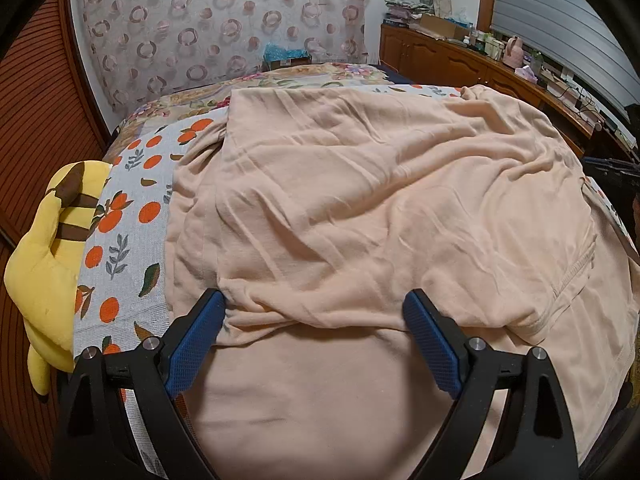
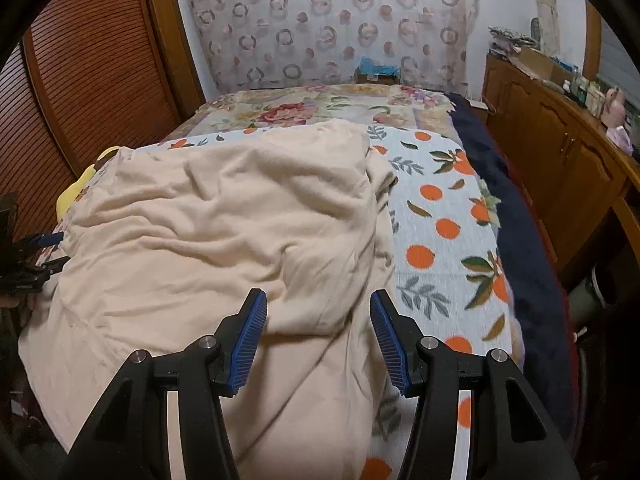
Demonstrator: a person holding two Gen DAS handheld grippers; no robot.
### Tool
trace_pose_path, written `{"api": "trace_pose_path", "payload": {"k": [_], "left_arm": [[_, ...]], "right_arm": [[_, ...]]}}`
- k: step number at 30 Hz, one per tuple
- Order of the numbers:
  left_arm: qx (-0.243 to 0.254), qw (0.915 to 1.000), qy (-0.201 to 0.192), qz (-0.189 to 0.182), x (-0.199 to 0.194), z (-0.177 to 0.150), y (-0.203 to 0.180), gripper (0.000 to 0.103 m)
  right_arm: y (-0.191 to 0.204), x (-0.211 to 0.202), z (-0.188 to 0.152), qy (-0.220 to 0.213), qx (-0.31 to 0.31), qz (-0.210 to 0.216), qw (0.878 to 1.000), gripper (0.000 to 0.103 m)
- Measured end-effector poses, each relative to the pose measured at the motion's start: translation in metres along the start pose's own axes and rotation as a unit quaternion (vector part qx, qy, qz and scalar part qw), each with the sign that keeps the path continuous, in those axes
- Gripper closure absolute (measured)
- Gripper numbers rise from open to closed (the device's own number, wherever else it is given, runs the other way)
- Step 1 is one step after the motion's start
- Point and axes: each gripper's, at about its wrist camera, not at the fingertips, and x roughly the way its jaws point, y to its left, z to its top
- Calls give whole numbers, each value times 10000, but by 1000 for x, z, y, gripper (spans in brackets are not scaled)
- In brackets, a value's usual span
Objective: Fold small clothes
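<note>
A peach-coloured garment (image 1: 360, 200) lies crumpled on the orange-print sheet (image 1: 132, 216), its upper layer folded over the lower one. My left gripper (image 1: 316, 300) is open wide just over the near fold edge, and its blue pads (image 1: 196, 340) do not press any cloth. In the right wrist view the same garment (image 2: 224, 224) looks cream. My right gripper (image 2: 318, 298) stands open above its right side, with cloth below the fingers and nothing pinched. The left gripper (image 2: 44, 256) shows at the garment's left edge.
A yellow plush toy (image 1: 44, 248) lies at the bed's left edge by a louvred wooden door (image 2: 100, 60). A floral blanket (image 2: 304, 108) covers the far end. A dark blue blanket (image 2: 532, 260) hangs on the right, beside a cluttered wooden cabinet (image 1: 440, 56).
</note>
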Motion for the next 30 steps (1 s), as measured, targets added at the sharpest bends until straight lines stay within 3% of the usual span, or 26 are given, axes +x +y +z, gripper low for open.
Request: {"api": "trace_pose_path", "payload": {"k": [5,11,12,15,22,26,30], "left_arm": [[2,10000,-3,3,0,0,0,11],[2,10000,-1,4,0,0,0,11],[2,10000,-1,4,0,0,0,11],[0,10000,-3,1,0,0,0,11],[-22,10000,-8,8,-2,-1,1,11],[-220,9994,-251,-55,-19,-4,3,11],[-473,9975,-472,-219,-39,-9,11,27]], "right_arm": [[4,4,-5,111,-32,67,9999,53],[17,21,0,217,-14,70,9997,66],[19,22,1,209,-33,59,9998,76],[23,25,6,138,-90,119,9998,92],[31,35,5,76,-188,-54,9998,93],[33,27,6,-109,-260,-106,9995,93],[38,13,14,-464,-427,-81,9980,99]]}}
